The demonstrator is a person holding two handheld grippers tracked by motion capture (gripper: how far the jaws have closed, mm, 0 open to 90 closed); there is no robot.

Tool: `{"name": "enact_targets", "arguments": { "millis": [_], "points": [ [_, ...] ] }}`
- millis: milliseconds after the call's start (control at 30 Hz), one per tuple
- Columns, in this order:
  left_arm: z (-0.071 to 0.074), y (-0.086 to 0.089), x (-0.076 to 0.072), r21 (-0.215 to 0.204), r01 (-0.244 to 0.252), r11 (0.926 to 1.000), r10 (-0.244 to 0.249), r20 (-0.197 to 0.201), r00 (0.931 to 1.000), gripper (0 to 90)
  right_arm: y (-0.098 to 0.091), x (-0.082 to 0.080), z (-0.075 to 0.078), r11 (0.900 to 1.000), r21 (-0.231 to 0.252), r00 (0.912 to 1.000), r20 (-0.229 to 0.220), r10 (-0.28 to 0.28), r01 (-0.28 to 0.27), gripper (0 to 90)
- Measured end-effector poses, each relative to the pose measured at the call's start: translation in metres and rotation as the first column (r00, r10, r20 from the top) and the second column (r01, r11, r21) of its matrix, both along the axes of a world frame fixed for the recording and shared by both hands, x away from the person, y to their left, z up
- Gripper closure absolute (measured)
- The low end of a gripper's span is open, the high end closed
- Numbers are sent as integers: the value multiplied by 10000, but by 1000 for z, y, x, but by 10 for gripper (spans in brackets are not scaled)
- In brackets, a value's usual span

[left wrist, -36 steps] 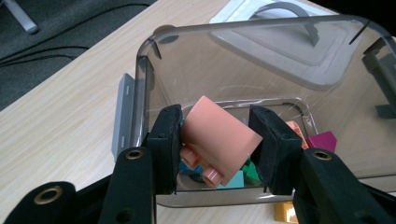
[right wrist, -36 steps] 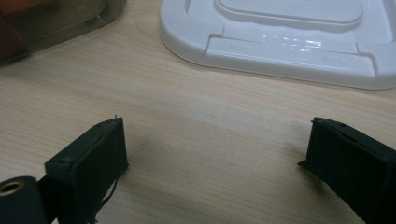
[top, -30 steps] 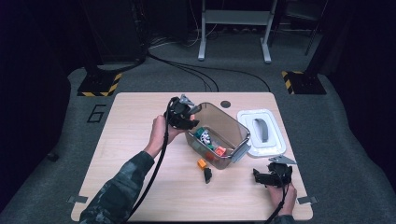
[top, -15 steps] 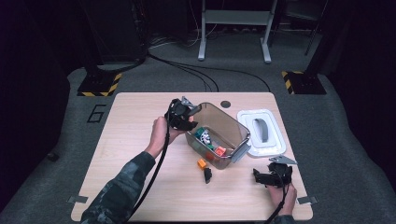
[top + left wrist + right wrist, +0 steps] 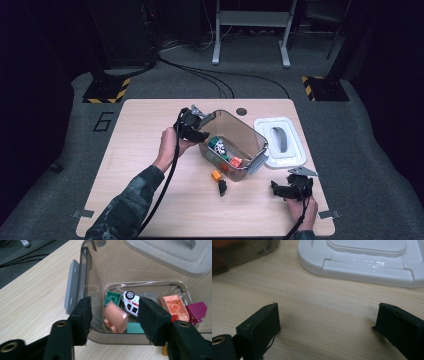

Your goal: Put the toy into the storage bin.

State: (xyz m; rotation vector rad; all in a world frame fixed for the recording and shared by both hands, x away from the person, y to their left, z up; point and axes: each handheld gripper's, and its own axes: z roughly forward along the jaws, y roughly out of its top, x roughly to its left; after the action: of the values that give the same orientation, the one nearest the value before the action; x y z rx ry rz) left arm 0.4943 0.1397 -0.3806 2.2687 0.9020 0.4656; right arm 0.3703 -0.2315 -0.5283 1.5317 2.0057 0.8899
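Your left gripper [image 5: 196, 131] over the bin [image 5: 252, 138] rim at its far-left end, jaws just opened, its own view catches a blurred peach block [image 5: 115, 318] between them untouched, your right gripper [image 5: 287, 190] near-right, jaws wide, empty, beside the lid [image 5: 372, 260].

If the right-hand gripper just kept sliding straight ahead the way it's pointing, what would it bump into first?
Most likely the white lid. The right gripper has open jaws with bare table between them, and the lid's near edge lies straight ahead. Depth is hard to judge, but nothing else seems to be in between.
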Motion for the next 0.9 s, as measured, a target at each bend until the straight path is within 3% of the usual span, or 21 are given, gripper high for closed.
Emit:
{"name": "enact_targets", "arguments": {
  "millis": [267, 433, 700, 900],
  "points": [
    [7, 13, -21, -338, -6, 9994, 20, 412, 9992, 249, 0, 0, 0, 10000, 21, 10000, -24, -21, 21, 44],
    [4, 23, -34, -655, -102, 9978, 132, 452, 9989, 211, 1, 0, 0, 10000, 9, 10000, -24, -84, 84, 44],
    [-16, 37, -56, -907, -263, 9955, 292, 308, 9991, 171, 0, 0, 0, 10000, 10, 10000, -23, -40, 40, 44],
    [-38, 37, -75, -1058, 33, 9944, -25, 76, 10000, 161, 0, 0, 0, 9999, -138, 10000, -42, 66, -67, 45]
  ]
}}
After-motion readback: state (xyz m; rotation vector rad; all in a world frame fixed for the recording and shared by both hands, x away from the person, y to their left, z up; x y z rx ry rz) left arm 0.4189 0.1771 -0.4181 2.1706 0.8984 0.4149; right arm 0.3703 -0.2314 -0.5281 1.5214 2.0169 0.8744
